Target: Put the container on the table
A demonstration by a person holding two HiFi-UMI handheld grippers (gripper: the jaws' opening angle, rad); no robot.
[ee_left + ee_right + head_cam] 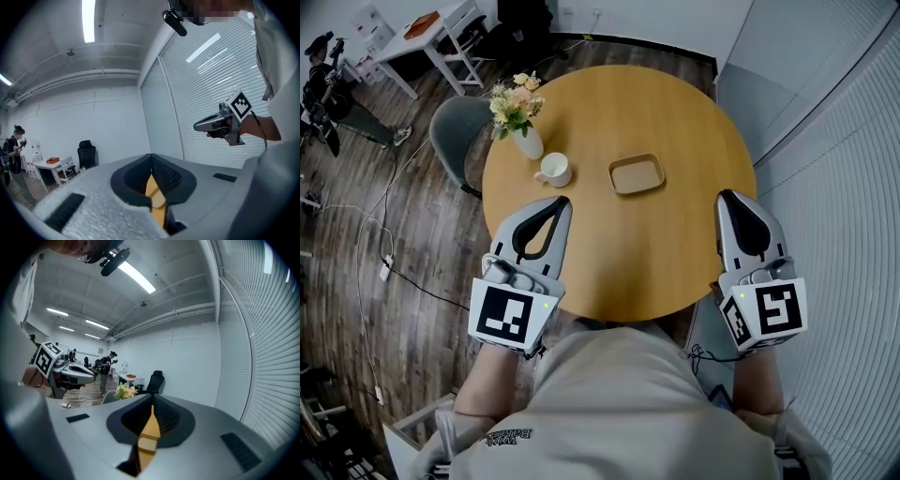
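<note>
Head view | left tongs (562, 201) together, empty | right tongs (727, 195) together, empty | container (637, 175) on worktop (675, 253) near mug (554, 170), apart from both

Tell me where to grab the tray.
Probably pinch the right rim from above, one finger inside, one outside: the tray lies flat and shallow, and the cup stands off its left side. The right gripper, shut now, must open first.

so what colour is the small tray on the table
Light tan; the tray shows best in the head view.
</note>
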